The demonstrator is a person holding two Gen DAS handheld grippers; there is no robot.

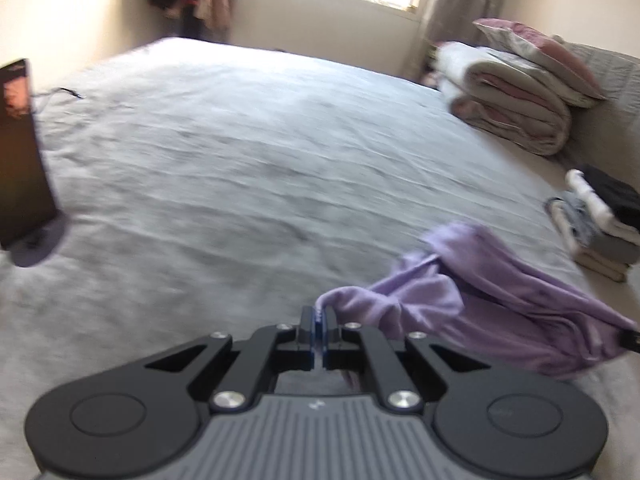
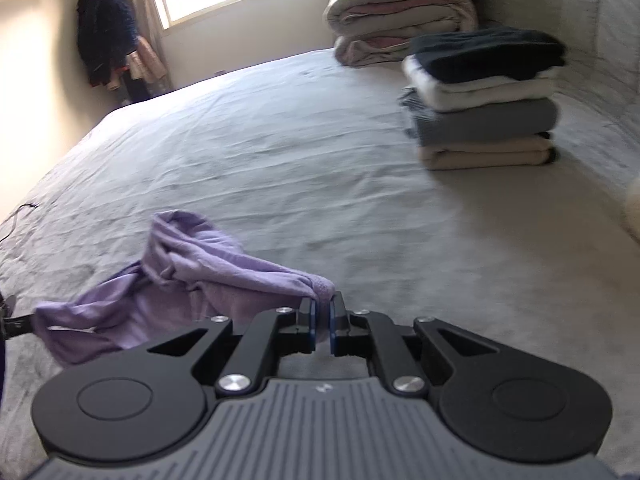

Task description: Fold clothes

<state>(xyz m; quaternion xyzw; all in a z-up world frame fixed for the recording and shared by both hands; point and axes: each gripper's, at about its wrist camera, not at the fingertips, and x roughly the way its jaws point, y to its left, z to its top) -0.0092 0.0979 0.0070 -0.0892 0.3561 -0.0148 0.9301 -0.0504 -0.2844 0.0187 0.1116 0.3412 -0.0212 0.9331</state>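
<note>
Both claws pinch the purple garment (image 1: 500, 300) over the bed (image 1: 240, 160).
Left claw (image 1: 319, 316) and right claw (image 2: 322, 312) each clamp a corner; the cloth sags between them, folded stack (image 2: 480, 100) well apart.

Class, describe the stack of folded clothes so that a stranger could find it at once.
Start at the large bed under the window. Near its far right side, in front of the rolled quilt, stands the stack of folded clothes. Unlike the crumpled lilac garment, it is neat, layered black, white, grey and beige.
</note>
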